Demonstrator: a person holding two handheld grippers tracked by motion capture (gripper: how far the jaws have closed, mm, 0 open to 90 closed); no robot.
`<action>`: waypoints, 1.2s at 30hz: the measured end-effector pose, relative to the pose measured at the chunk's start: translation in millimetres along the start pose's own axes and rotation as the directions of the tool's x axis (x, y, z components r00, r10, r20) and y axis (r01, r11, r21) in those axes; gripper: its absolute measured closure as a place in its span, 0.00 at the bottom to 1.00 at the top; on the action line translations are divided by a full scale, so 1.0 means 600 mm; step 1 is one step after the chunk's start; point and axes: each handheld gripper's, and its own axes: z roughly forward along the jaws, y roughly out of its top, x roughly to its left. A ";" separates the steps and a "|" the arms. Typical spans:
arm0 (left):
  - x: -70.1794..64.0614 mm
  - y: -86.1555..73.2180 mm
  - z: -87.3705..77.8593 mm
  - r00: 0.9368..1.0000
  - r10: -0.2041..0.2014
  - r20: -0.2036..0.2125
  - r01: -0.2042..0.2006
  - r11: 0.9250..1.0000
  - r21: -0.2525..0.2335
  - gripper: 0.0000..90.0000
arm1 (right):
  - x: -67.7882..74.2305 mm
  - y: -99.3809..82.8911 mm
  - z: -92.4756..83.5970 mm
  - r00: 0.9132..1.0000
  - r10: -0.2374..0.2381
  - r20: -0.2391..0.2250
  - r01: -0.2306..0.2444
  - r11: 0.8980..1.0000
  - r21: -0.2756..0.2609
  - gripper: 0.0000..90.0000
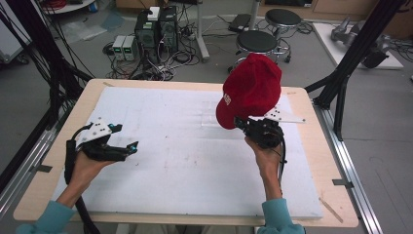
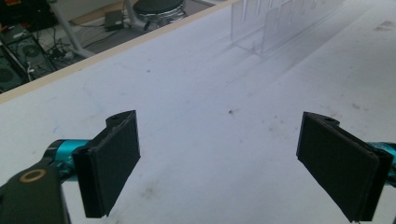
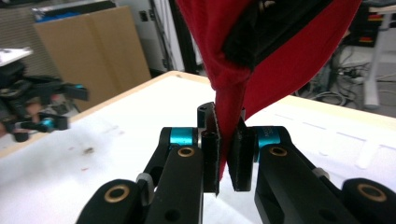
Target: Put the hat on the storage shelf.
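Observation:
A red baseball cap (image 1: 252, 88) with white lettering hangs in the air over the right part of the white table mat (image 1: 170, 161). My right gripper (image 1: 242, 122) is shut on its lower edge; in the right gripper view the red fabric (image 3: 226, 135) is pinched between the two black jaws (image 3: 227, 156). My left gripper (image 1: 127, 142) hovers low over the mat at the left, jaws wide apart with nothing between them (image 2: 219, 154). A clear plastic stand (image 1: 210, 116) sits on the mat just left of the cap, and it shows ahead of the left gripper (image 2: 275, 23).
The wooden table edge (image 1: 321, 161) frames the mat. Black frame posts (image 1: 350, 58) rise at the right and left. Stools (image 1: 257, 43), computers (image 1: 156, 29) and cables lie on the floor beyond the table.

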 end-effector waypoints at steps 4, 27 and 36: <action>0.011 -0.032 -0.017 0.999 -0.026 -0.019 0.026 0.999 -0.021 0.15 | -0.015 0.005 0.003 0.999 -0.020 0.040 0.020 1.000 0.020 0.95; 0.005 -0.112 -0.030 0.993 -0.113 -0.045 0.109 0.991 -0.080 0.15 | -0.075 0.014 0.041 0.983 -0.065 0.170 0.046 0.993 0.111 0.95; 0.006 -0.112 -0.031 0.991 -0.124 -0.051 0.120 0.989 -0.083 0.15 | -0.087 0.007 0.052 0.984 -0.026 0.178 0.004 0.992 0.122 0.95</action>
